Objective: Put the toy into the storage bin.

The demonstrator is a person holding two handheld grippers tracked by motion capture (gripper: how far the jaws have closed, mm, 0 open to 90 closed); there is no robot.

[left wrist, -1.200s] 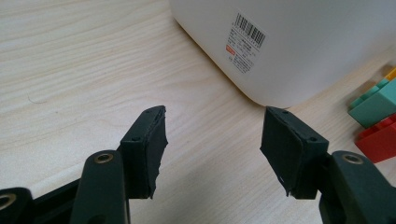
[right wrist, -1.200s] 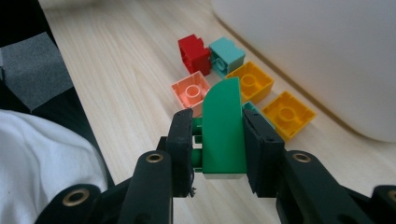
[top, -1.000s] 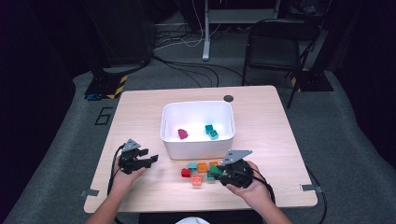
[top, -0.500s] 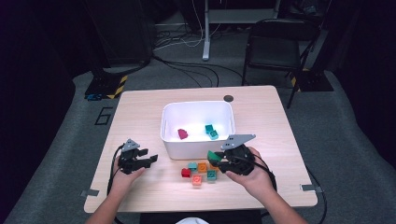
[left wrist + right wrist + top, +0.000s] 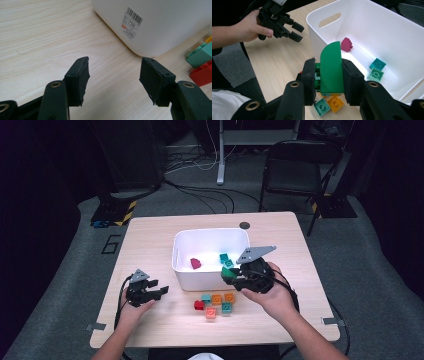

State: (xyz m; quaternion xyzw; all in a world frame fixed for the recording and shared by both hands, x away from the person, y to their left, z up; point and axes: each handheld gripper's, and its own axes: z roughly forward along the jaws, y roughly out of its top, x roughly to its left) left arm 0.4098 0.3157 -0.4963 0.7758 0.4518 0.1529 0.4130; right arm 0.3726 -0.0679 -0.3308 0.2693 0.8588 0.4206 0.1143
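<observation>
A white bin (image 5: 186, 254) stands mid-table and holds a magenta block (image 5: 196, 263) and two teal blocks (image 5: 225, 260). My right gripper (image 5: 231, 275) is lifted at the bin's near right rim, shut on a green block (image 5: 331, 68) with a rounded top. Inside the bin (image 5: 387, 30) I see the magenta block (image 5: 346, 44) and the teal blocks (image 5: 376, 68). My left gripper (image 5: 161, 291) rests open on the table, left of the bin, nothing between its pads (image 5: 79, 78). Several loose blocks (image 5: 216, 303) lie on the table before the bin.
A red block (image 5: 203, 73) and a teal block (image 5: 201, 55) lie right of the left gripper beside the bin's labelled wall (image 5: 155, 22). A black disc (image 5: 244, 225) sits at the table's far edge. A black chair (image 5: 295, 165) stands behind the table.
My right gripper has risen from the loose blocks with the green block and moved toward the bin's rim. The left gripper has stayed put.
</observation>
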